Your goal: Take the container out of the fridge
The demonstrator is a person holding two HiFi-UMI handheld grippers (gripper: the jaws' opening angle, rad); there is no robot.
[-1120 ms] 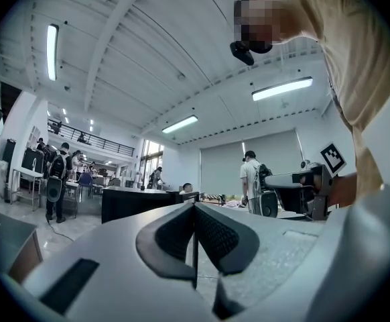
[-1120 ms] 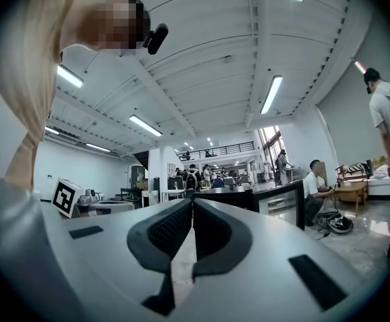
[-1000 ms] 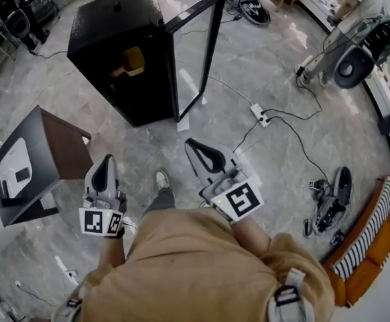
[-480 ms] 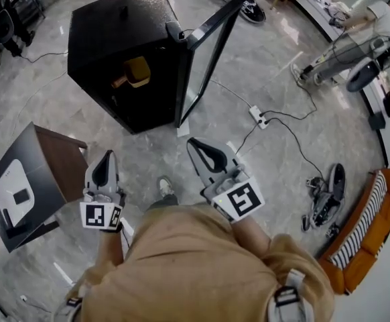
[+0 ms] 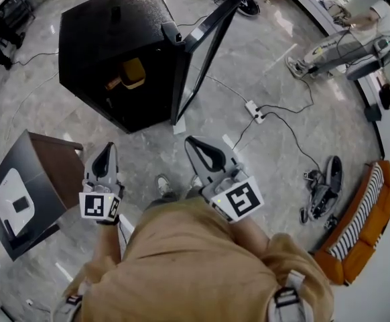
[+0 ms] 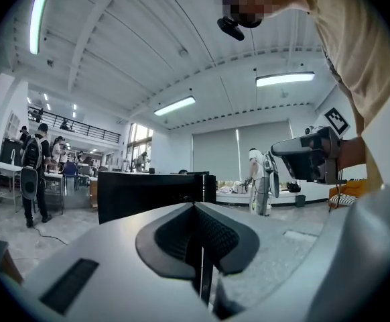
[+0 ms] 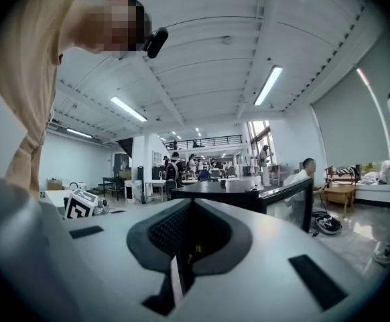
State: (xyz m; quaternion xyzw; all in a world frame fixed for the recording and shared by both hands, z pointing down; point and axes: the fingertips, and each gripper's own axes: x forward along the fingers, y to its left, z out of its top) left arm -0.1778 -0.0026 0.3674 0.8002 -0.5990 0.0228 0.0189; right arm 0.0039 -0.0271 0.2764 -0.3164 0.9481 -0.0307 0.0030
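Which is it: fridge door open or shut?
Open. The glass door stands angled away from the black fridge, exposing the yellow container inside.

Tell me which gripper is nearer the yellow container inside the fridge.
Left, slightly. The left gripper is short of the fridge, roughly in line with the yellow container; the right gripper is as far back but off toward the open door.

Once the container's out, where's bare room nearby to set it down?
Bare floor lies between the open fridge and the left gripper and right gripper, and left of the fridge toward the side table. Crowded: right of the door, a power strip and cables; a white device fills much of the table's top.
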